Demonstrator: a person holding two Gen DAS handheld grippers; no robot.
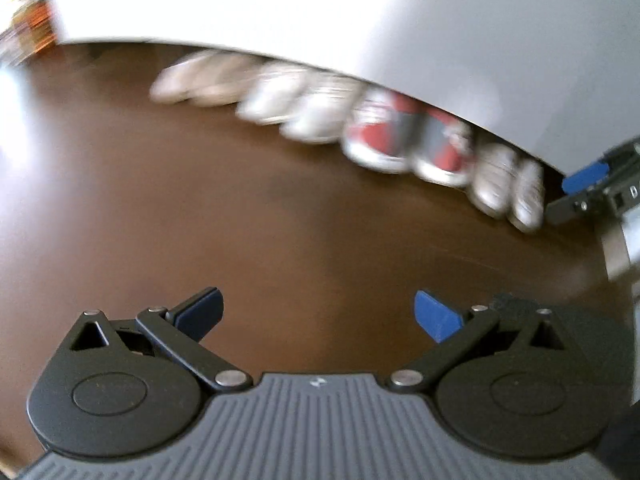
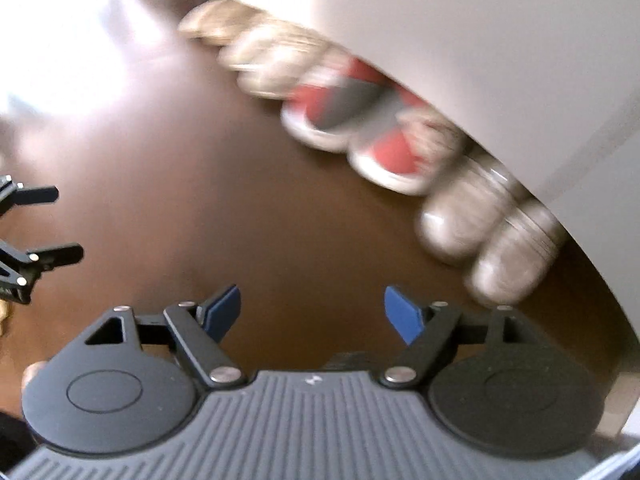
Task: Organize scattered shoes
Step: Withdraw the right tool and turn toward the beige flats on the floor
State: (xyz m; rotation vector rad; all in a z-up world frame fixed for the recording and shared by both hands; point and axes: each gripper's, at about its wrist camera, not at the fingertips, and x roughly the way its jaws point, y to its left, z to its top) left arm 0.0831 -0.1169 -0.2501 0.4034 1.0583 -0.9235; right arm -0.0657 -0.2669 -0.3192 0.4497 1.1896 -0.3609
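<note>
Left wrist view showed the left gripper [image 1: 318, 314] spread wide and empty above the dark brown wooden floor [image 1: 240, 220]. Blurred pale and red-and-grey sneakers [image 1: 400, 140] stood lined against the white wall [image 1: 440, 20]. Likewise, the right gripper [image 2: 312, 312] gaped, holding nothing.

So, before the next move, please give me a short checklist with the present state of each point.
1. Left hand-held gripper open and empty: ok.
2. Right hand-held gripper open and empty: ok.
3. Shoes in one row along the white wall: ok.
4. Red shoes side by side: ok.
5. Every pair matched: cannot tell, too blurred.
6. Floor ahead of both grippers free of shoes: ok.
</note>
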